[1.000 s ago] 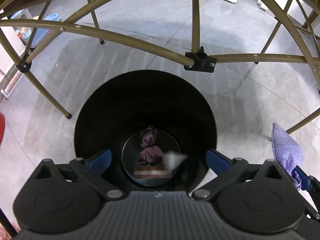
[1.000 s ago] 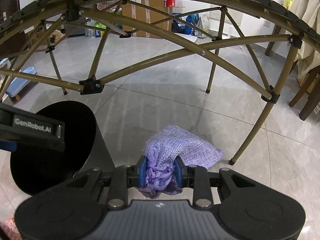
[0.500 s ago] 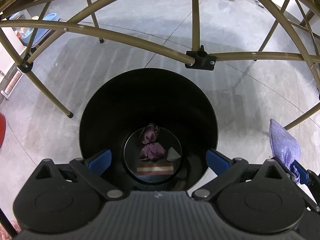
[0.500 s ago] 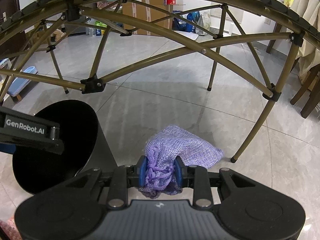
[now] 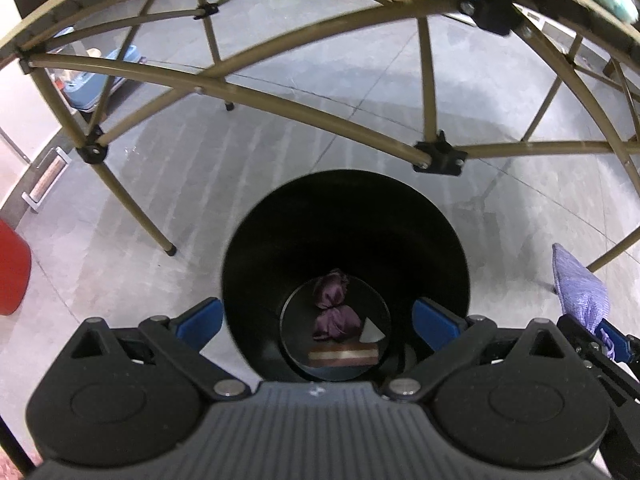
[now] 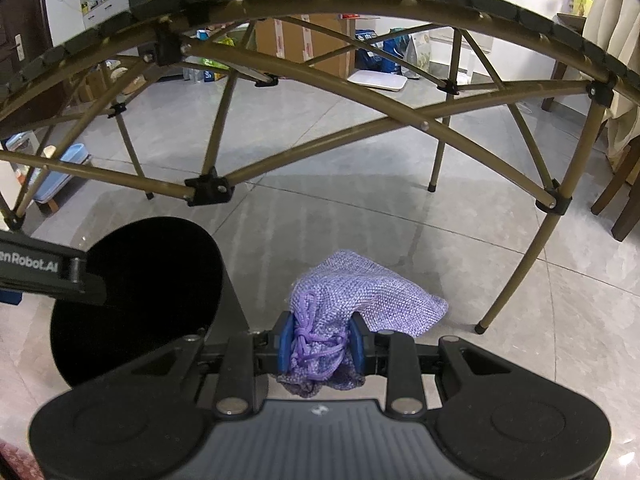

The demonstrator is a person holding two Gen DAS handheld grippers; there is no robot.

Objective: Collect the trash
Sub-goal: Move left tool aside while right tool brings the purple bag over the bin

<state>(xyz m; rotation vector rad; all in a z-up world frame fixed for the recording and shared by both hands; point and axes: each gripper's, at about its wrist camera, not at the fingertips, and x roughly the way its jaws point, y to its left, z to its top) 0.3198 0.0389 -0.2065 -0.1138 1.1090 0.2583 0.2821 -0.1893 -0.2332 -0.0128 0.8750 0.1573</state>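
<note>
A black round bin (image 5: 348, 216) stands on the floor under a folding table. At its bottom lie a dark purple pouch (image 5: 334, 312), a small grey triangular scrap (image 5: 371, 333) and a brown striped wrapper (image 5: 343, 354). My left gripper (image 5: 318, 322) is open and empty above the bin's near rim. My right gripper (image 6: 322, 342) is shut on a lilac woven drawstring pouch (image 6: 360, 300), held above the floor just right of the bin (image 6: 132, 300). The lilac pouch also shows in the left wrist view (image 5: 580, 292).
Brown metal table legs and crossbars (image 6: 520, 264) span the space above and around the bin. A red object (image 5: 14, 268) sits at the far left. Cardboard boxes (image 6: 304, 44), bags and a wooden chair (image 6: 624, 200) stand beyond on the grey tiled floor.
The grey scrap fell from my left gripper into the bin and now rests at the bottom. Both grippers have risen and tilted up slightly. The right gripper still holds the lilac pouch.
</note>
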